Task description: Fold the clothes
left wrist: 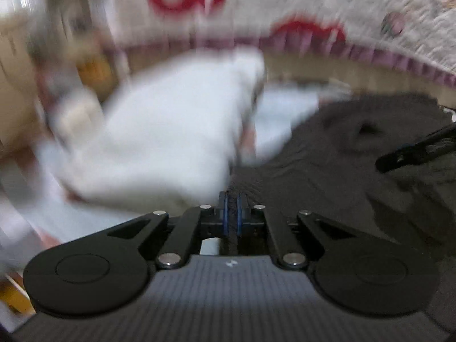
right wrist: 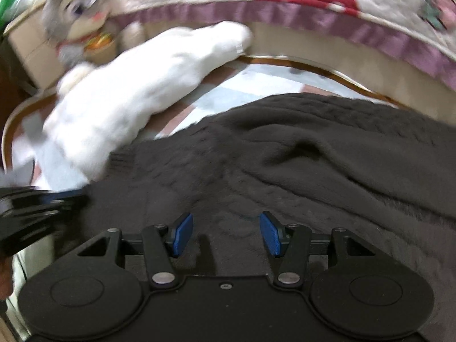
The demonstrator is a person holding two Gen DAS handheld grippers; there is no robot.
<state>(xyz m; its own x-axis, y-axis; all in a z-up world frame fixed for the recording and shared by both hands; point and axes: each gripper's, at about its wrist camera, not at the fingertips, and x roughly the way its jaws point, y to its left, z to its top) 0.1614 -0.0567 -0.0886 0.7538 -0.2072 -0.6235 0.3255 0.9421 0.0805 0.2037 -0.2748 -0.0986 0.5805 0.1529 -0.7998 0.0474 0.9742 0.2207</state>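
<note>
Under both of my tongs lies the dark brown knitted sweater, spread in soft ridges over a table with a checked cloth and a wooden rim. My left gripper has its blue pads pressed together, and a pinch of the sweater's dark knit sits clamped between them; the weave runs up from the jaws into the rest of the garment. My right gripper hangs over the middle of the sweater with its blue pads standing well apart, nothing between them but the fabric below, which they do not squeeze. From the right wrist view the left gripper shows as a blurred black shape at the sweater's left edge. Beside the sweater, toward the far left, lies a white garment, bunched and smeared by motion. Behind it sits a grey plush rabbit, and a quilted cream bedspread with red patches and a purple border runs along the back.
</note>
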